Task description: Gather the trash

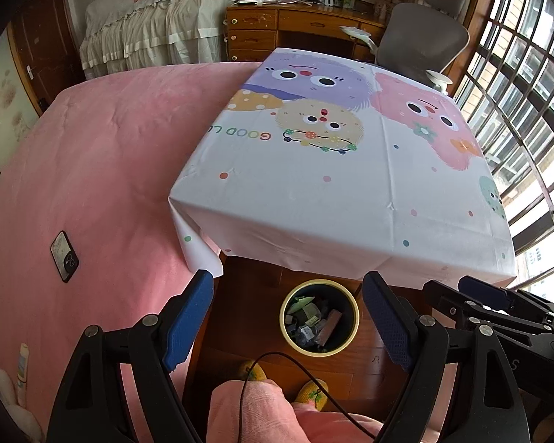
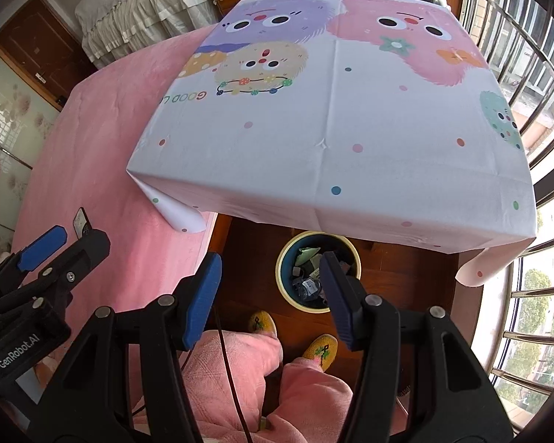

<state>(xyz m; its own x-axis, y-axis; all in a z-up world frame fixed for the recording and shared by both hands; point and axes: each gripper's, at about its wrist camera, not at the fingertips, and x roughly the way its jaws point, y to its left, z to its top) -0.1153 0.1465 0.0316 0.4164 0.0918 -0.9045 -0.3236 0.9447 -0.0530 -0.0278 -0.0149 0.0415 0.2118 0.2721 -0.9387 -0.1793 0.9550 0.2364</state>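
Jaws of left gripper (image 1: 288, 323) and right gripper (image 2: 271, 293) spread wide, empty, above the floor bin (image 1: 319, 321); trash (image 1: 314, 326) lies inside, beside the counter (image 1: 314, 192).

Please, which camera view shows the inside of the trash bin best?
The left wrist view. There the bin sits in the gap between the open jaws, so its whole rim and the trash inside show. In the right wrist view the bin is partly hidden by one gripper finger and by the tablecloth edge.
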